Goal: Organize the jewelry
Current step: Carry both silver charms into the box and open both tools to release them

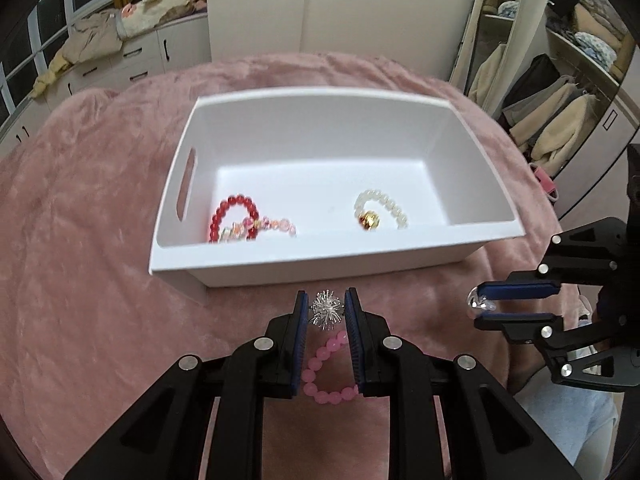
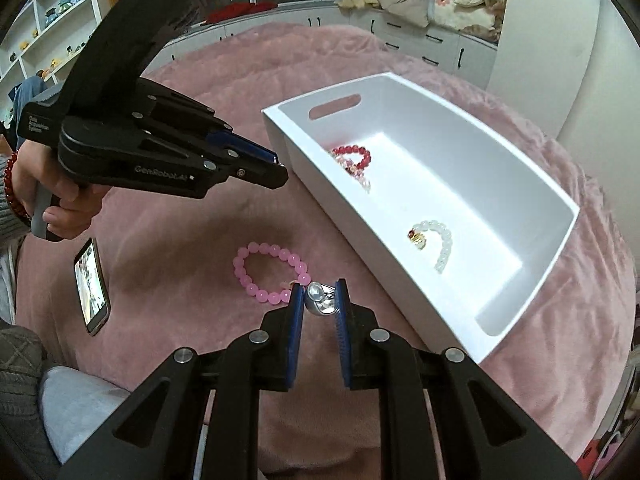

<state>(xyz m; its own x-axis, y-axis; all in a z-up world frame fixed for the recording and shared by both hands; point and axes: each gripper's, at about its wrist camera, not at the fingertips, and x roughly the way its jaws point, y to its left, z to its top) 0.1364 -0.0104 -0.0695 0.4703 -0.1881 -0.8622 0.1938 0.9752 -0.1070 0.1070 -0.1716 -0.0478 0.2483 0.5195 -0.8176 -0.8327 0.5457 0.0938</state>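
On a fuzzy pink blanket (image 2: 168, 248) sits a white rectangular plastic bin (image 1: 280, 262) with slot handles, its long axis across the left wrist view. Inside lie a red bead bracelet (image 1: 234, 216) and a white pearl bracelet (image 1: 382, 208). A pink bead bracelet (image 2: 272, 272) lies outside, near the bin. The left gripper (image 1: 327, 309) clamps a spiky silver ornament (image 1: 326, 308); "GenRobot.AI" is printed on its side. The right gripper (image 2: 319, 301) pinches a silver ring (image 2: 318, 300).

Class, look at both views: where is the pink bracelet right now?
The pink bracelet lies on the pink blanket, outside the white bin, between bin and phone, under the left claw.
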